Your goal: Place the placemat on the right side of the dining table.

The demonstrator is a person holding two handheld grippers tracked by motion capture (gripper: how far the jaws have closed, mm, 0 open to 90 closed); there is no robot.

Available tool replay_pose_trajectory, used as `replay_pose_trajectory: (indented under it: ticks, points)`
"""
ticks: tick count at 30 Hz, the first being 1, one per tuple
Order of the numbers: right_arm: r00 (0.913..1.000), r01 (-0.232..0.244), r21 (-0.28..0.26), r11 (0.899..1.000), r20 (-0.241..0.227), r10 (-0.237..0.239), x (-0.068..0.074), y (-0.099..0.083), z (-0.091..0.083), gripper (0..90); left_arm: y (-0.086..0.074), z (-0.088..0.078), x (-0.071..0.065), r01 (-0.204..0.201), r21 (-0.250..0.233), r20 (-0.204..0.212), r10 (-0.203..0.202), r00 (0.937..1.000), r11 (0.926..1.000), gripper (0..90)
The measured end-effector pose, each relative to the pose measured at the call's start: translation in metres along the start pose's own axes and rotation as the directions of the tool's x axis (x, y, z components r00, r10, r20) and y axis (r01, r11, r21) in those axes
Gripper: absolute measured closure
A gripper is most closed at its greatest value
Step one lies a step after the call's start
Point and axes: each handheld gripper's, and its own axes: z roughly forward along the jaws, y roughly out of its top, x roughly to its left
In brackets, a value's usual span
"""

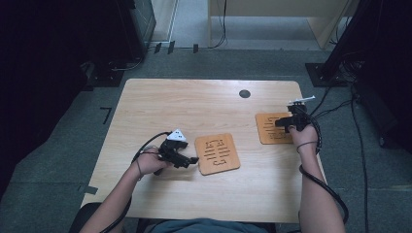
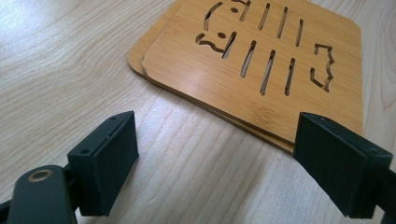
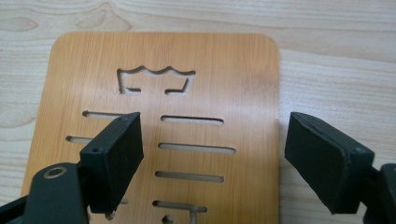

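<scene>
table (image 1: 160,104): pale wood grain, small dark round spot near far edge | centre trivet (image 1: 217,153): orange-brown bamboo, cut-out slots and wavy shapes | right-edge trivet (image 1: 272,128): same colour, same slot pattern | left gripper (image 1: 193,159): black, white plate | right gripper (image 1: 278,123): black | floor (image 1: 58,145): grey-green

No legible text, label, brand or number appears on any surface. The only signs are cut-out patterns in the two bamboo mats: the mat (image 3: 154,116) on the table (image 1: 160,104) under the right gripper bears a crown-like outline above rows of slots; the mat (image 2: 261,60) beside the left gripper bears similar slots and outlines.
</scene>
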Motion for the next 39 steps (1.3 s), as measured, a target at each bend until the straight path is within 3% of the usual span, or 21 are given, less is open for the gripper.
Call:
replay_pose_trajectory:
  ticks: [18,26,28,39]
  points:
    - [0.9984,0.052,-0.006,0.999,-0.024,-0.052,0.015,-0.006,-0.009,18.7,0.001,0.000,0.000,0.000,0.008,0.000,0.000,1.0000,1.0000,12.9]
    - [0.9959,0.059,-0.006,0.998,-0.069,-0.060,0.027,-0.009,-0.009,18.4,0.002,0.000,0.001,-0.002,0.014,0.000,0.002,1.0000,0.9999,13.0]
    - [0.9946,0.086,-0.005,0.996,-0.058,-0.086,0.031,-0.010,-0.009,18.5,0.003,0.001,0.001,0.000,0.015,0.000,0.000,1.0000,0.9999,12.9]
    - [0.9884,0.128,-0.007,0.992,-0.080,-0.129,0.046,-0.016,-0.010,18.6,0.005,0.002,0.002,-0.009,0.027,-0.004,0.009,0.9999,0.9996,12.9]
